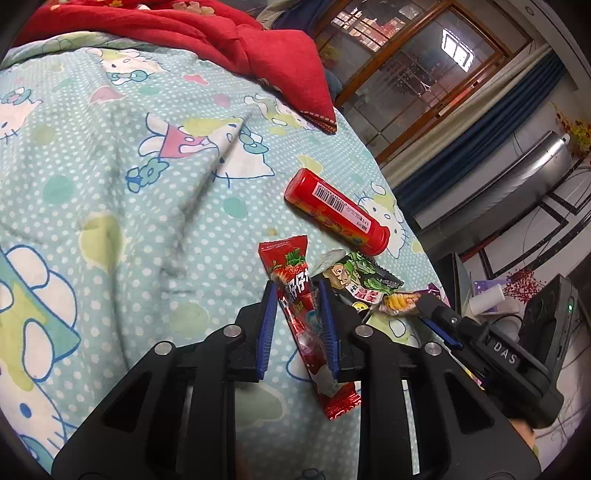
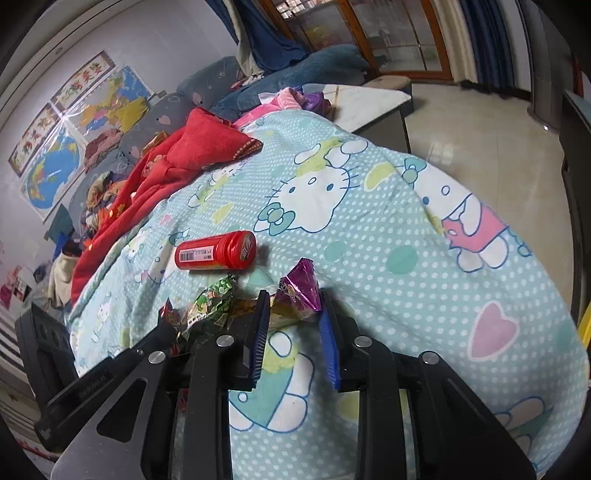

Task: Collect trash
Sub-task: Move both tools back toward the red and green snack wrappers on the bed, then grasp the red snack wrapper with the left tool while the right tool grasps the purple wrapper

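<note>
Only my right wrist view showed the wall maps [image 2: 74, 147]. On the quilt [image 1: 110, 184], the red tube [image 1: 336, 212] lay beyond both grippers. My left gripper [image 1: 297, 291] pinched the strawberry wrapper [image 1: 306, 325]; my right gripper [image 2: 293, 299] squeezed the purple wrapper [image 2: 299, 291].

"DAS" on the right gripper [image 1: 428, 306] body (barcode on the red tube [image 1: 334, 210], digits unreadable)

A lived-in home bedroom: a bed under a mint polka-dot cartoon-cat quilt [image 2: 369, 229], a crumpled red blanket [image 1: 207, 29], paper world maps [image 2: 55, 166] taped on the wall, wood-framed windows [image 1: 417, 62]
</note>
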